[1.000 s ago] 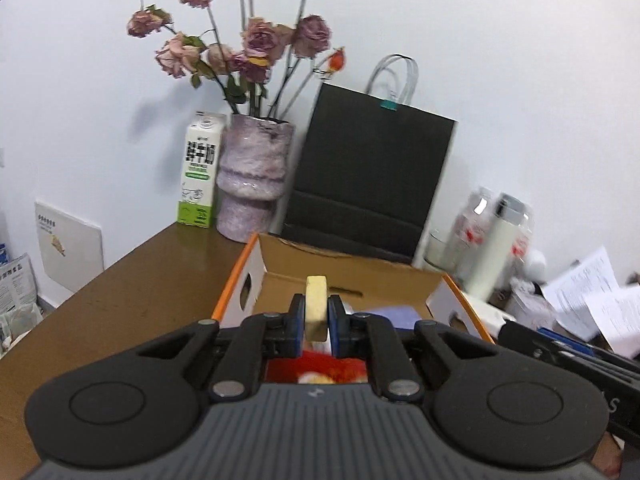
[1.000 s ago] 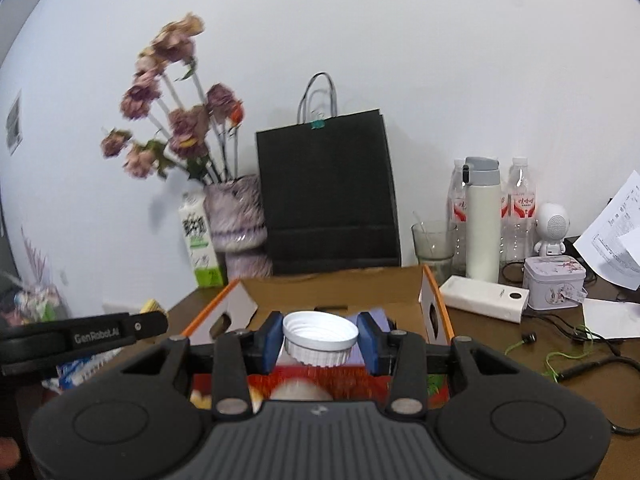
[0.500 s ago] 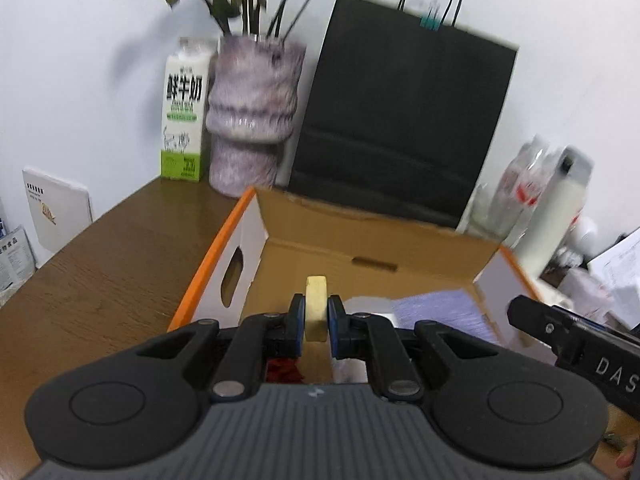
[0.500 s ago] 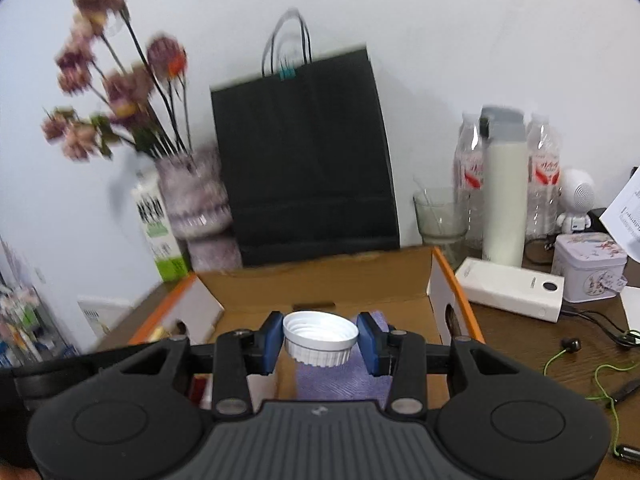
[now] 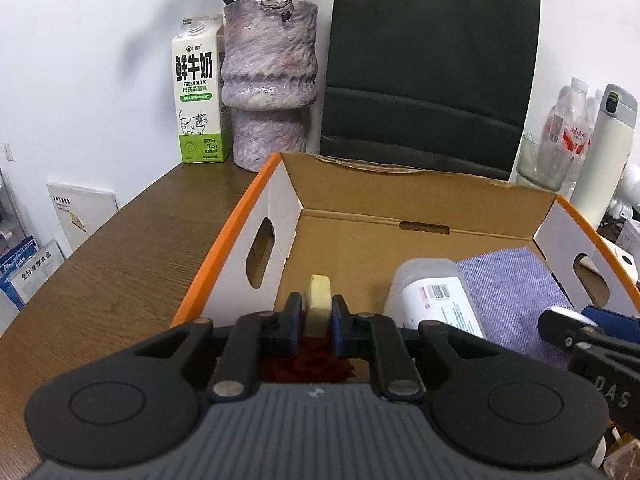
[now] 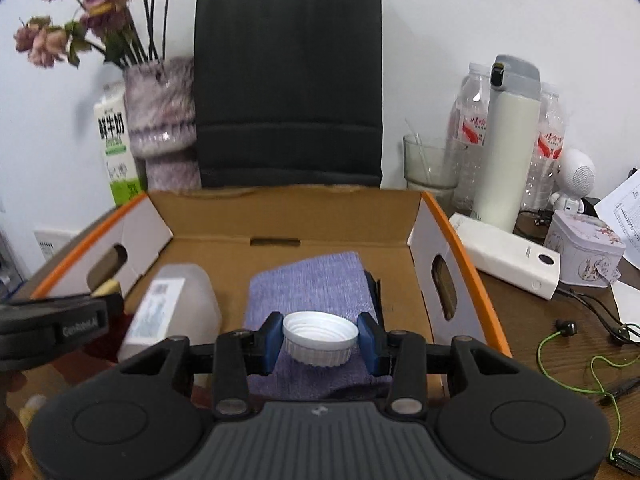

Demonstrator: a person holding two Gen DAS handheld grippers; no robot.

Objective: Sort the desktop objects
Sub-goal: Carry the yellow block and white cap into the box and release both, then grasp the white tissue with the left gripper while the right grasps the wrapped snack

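Ahead of and below both tools sits the open brown cardboard box with orange edges and white side flaps point(image 6: 424, 236), the largest thing in play and seemingly where the sorted things go. Already inside it, under the right tool's fingers, lies a folded purple woven cloth point(image 6: 312, 280); to that tool's left, and just right of the left tool's fingers, a translucent plastic bottle with a white printed label point(image 5: 436, 300) lies on its side. Something dark red and fuzzy point(image 5: 308, 364) shows directly beneath the left tool; what it is I cannot tell.

The right gripper point(image 6: 320, 338) holds a white ribbed plastic screw lid point(image 6: 320, 336), open side up, between its blue pads, over the cloth. The left gripper point(image 5: 316, 316) has a small pale yellow block point(image 5: 318, 304) on edge between its narrow jaws, which are opening, over the box's left end.

By my reading several items are already boxed and these two are at the point of release. Outside the box, to the right of the right tool, a white rectangular power bank point(image 6: 508, 256), a flowered tin point(image 6: 584, 248) and green earphones point(image 6: 576, 344) remain on the wooden desk point(image 5: 100, 280); whether they are to be sorted is unclear.
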